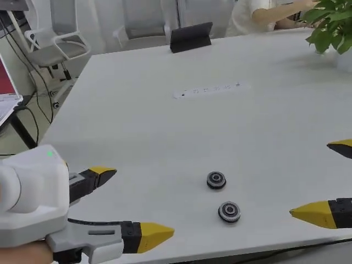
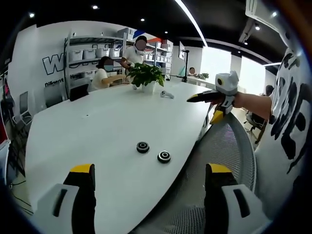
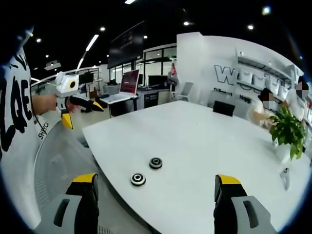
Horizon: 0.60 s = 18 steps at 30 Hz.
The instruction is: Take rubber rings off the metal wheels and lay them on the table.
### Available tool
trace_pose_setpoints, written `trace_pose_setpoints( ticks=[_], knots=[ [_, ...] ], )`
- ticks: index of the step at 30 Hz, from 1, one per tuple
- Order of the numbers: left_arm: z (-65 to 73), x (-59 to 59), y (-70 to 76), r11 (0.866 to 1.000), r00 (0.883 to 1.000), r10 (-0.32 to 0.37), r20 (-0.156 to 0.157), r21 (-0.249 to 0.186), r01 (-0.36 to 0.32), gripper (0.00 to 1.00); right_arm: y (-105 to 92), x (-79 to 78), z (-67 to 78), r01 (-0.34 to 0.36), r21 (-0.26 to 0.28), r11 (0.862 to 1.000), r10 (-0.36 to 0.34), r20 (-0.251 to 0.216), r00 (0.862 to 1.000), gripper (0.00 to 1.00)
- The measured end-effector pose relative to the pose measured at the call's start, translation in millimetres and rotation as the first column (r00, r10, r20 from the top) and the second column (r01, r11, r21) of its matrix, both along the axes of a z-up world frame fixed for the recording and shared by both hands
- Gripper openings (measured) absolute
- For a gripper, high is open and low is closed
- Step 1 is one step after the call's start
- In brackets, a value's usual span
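Observation:
Two small metal wheels, each with a black rubber ring around it, lie flat near the table's front edge: the far wheel [image 1: 216, 180] [image 2: 143, 147] [image 3: 156, 163] and the near wheel [image 1: 229, 212] [image 2: 164, 156] [image 3: 138, 179]. My left gripper [image 1: 137, 204] [image 2: 148, 176] [image 3: 83, 111] hangs open at the front left, well clear of the wheels. At the front right my right gripper [image 1: 324, 181] [image 2: 204, 106] [image 3: 155, 184] is open too, its yellow tips apart and holding nothing.
A white power strip [image 1: 211, 90] lies mid-table. A dark tablet stand [image 1: 190, 37] sits at the far edge, a potted plant [image 1: 330, 25] at the far right. People sit behind the table. A chair [image 1: 55, 44] and a laptop [image 1: 6, 96] are at the left.

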State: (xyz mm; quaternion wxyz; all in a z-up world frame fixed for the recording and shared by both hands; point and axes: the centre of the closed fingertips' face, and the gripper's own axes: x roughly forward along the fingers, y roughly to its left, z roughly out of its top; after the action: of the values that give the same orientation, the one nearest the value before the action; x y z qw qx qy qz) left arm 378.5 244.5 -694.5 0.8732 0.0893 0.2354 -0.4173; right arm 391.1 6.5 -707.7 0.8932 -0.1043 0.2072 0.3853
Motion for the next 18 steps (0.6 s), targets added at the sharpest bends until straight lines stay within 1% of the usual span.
trace_pose_setpoints(
  ticks=[3, 7, 13, 18],
  knots=[
    [0.3, 0.2, 5.1, 1.000, 1.000, -0.007, 0.005, 0.003, 0.007, 0.92, 2.7, -1.1, -0.7, 0.004, -0.004, 1.000, -0.004, 0.004, 1.000, 0.99],
    [0.4, 0.6, 8.2, 1.000, 1.000, -0.013, 0.008, 0.001, 0.013, 0.93, 6.6, -4.1, -1.3, 0.002, -0.014, 1.000, -0.002, 0.007, 1.000, 0.99],
    [-0.4, 3.5, 7.5, 1.000, 1.000, -0.024, 0.012, -0.004, 0.024, 0.93, 6.0, -5.6, -3.2, 0.003, -0.027, 1.000, -0.003, 0.006, 1.000, 0.99],
    [-2.0, 4.7, 4.8, 1.000, 1.000, -0.026, 0.008, -0.015, 0.026, 0.93, 3.8, -4.9, -4.0, -0.002, -0.039, 0.999, 0.002, 0.011, 1.000, 0.99]
  ],
)
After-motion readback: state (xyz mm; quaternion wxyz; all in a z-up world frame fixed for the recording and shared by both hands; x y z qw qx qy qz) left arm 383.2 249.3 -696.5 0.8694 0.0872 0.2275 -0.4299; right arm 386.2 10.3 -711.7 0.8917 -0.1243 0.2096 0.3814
